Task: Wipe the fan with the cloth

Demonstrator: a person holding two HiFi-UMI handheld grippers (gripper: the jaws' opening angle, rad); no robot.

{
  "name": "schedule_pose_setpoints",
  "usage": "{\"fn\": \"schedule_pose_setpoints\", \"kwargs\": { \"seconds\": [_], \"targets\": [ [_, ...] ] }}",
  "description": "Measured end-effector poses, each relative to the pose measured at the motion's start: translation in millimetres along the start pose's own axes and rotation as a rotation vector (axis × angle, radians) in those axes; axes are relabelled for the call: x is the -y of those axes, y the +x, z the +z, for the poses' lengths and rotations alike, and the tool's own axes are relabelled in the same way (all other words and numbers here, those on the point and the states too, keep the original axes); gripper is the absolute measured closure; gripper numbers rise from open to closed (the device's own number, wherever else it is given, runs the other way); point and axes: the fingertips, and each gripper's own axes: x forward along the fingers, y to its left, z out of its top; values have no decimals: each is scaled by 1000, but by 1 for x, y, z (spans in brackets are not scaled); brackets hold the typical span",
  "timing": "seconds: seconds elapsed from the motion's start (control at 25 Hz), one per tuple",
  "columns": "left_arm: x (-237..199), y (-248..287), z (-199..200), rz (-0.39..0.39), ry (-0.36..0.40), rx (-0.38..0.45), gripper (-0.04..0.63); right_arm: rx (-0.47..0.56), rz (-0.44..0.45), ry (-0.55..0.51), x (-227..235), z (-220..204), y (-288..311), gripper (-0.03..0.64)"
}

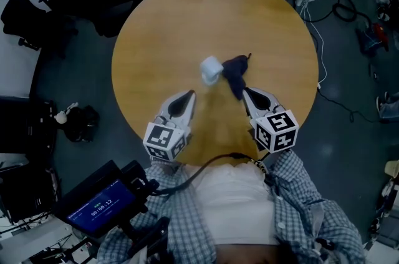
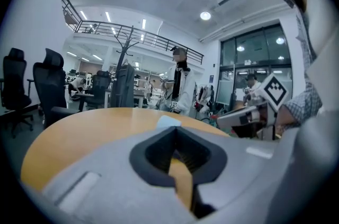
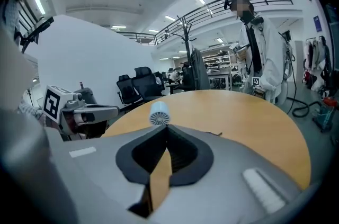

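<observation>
Near the 6 o'clock edge of the table, the left gripper [image 1: 187, 97] and the right gripper [image 1: 247, 94] both have their jaws pressed together with nothing between them, so the right one, whose tip is just at the cloth [image 1: 235, 72], would probably only push this soft, crumpled dark fabric away if it does not open first. Beyond them, near the centre of the smooth round wooden table [image 1: 187, 19], the small white plastic fan [image 1: 211, 70] lies on its side with the cloth at its 3 o'clock. It looks light and round, so it could roll or slide if it is wiped without the left gripper holding it.
</observation>
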Motion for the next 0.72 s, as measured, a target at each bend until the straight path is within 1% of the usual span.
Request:
{"fn": "schedule_pose_setpoints", "kwargs": {
  "seconds": [0.4, 0.56, 0.72],
  "targets": [
    [0, 0, -3, 1, 11, -23, 597, -18, 1, -9, -2, -7, 2, 614],
    [3, 2, -6, -15, 15, -31, 597, -37, -13, -62, -1, -10, 2, 614],
    [5, 4, -7, -21, 19, -43, 597, -47, -11, -69, 0, -11, 2, 614]
  ]
}}
